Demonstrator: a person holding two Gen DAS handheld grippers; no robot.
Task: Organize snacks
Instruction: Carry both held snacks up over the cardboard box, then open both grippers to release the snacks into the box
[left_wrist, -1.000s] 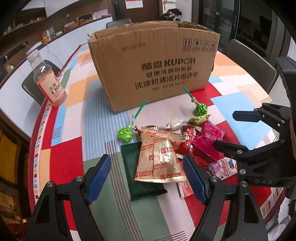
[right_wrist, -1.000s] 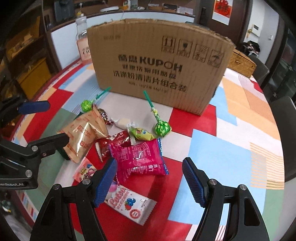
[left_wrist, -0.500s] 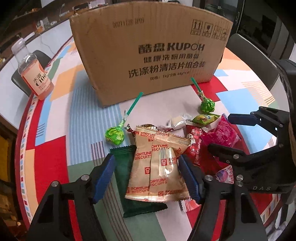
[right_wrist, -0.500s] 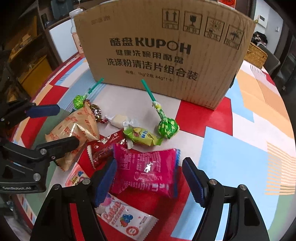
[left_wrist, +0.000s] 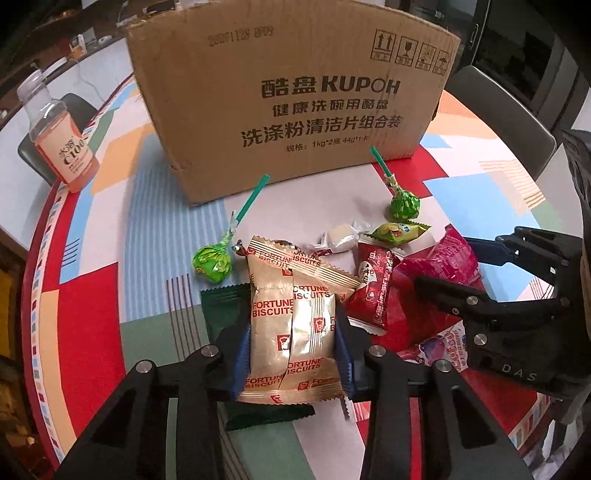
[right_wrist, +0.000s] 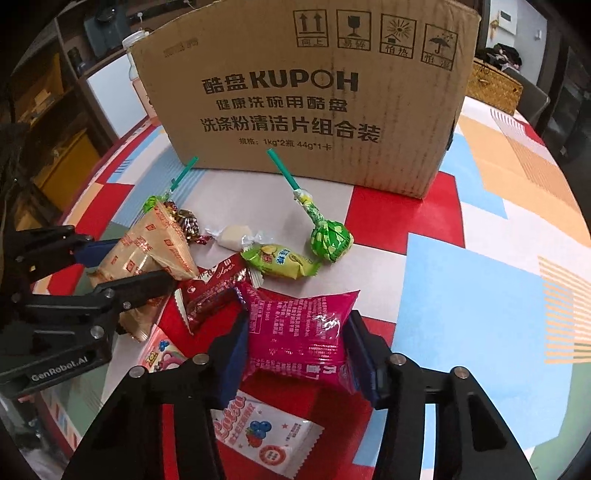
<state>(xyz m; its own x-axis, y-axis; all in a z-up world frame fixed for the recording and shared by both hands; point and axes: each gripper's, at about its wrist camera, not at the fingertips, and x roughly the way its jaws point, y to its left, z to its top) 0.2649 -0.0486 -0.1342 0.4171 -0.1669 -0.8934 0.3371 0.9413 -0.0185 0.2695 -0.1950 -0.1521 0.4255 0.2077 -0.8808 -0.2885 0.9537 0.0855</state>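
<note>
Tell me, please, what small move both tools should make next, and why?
Probably lift both straight up a little. The left tool has just been closing and its pads now press the sides of the gold Fortune Biscuits packet; the right tool, also closing, squeezes the pink packet. Both packets lie on the pile, and the cardboard box stands behind them.

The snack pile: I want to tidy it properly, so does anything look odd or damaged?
Nothing looks damaged or spilled. The snacks just lie jumbled before the cardboard box: a gold biscuit packet overlaps a dark green packet, and two lollipops lie loose.
</note>
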